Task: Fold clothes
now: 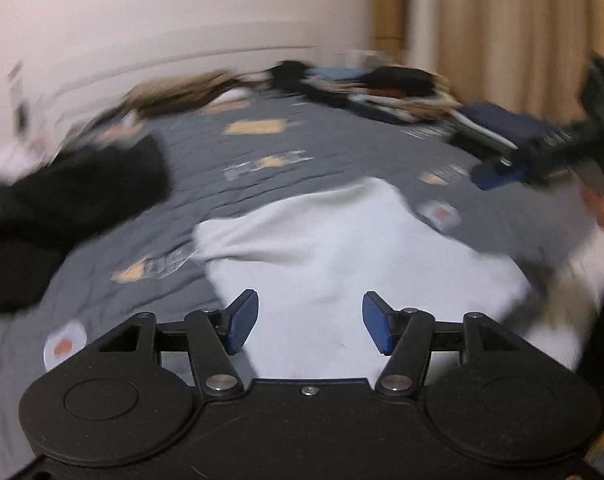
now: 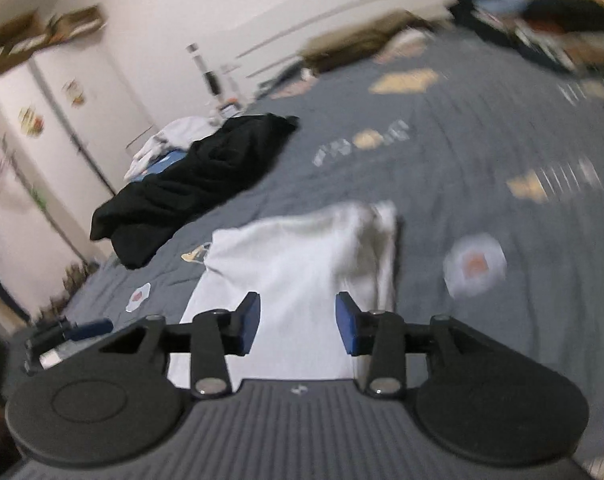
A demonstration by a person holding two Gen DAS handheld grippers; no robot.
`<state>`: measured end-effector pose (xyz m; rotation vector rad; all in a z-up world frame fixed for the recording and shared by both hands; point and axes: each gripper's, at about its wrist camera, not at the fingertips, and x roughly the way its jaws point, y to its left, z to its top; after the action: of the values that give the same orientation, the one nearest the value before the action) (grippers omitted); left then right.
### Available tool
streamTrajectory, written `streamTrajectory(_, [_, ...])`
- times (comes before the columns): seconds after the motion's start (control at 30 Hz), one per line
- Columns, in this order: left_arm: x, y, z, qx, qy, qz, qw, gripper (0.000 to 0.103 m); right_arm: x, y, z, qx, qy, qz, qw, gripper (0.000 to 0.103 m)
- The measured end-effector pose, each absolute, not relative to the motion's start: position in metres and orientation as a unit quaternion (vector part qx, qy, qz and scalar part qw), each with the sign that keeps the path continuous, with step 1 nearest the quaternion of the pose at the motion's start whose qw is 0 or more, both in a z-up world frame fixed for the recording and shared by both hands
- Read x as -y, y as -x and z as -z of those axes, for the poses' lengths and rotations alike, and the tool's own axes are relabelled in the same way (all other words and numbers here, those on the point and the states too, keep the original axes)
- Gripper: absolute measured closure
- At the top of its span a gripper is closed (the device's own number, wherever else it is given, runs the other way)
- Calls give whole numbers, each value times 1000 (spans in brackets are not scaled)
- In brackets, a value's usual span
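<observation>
My left gripper (image 1: 309, 322) and right gripper (image 2: 298, 324) both hang with jaws apart and nothing between them. Just below and ahead of both lies the white garment (image 2: 302, 256), partly folded on the grey bedspread (image 2: 441, 152), long axis running away from me. Beyond it, left, lies a black garment (image 2: 190, 180).

dim warm indoor light, heavy motion blur, fisheye bending at edges, dark vignetted corners

Matt white cloth garment (image 1: 341, 248) on quilted grey bedspread (image 1: 321, 140)
</observation>
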<state>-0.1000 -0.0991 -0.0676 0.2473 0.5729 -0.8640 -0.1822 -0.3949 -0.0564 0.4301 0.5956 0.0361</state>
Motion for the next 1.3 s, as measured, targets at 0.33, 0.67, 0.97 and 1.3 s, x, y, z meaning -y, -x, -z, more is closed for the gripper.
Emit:
streamTrajectory(0.33, [95,17,82,-343,7,390,855,46,325,10,42,-322,-52,-160,932,57])
streamTrajectory(0.67, [112,-7,118,-384,-17,373,844,46,283,-85,89,-388,14,-221,895,57])
streamTrajectory(0.97, [109,-11,132,-421,4,352,836,46,287,-121,118,-442,-41,-199,874,89])
streamTrajectory(1.3, [109,-6,137,-433,0,365,824,46,336,-128,123,-411,-180,-148,882,100])
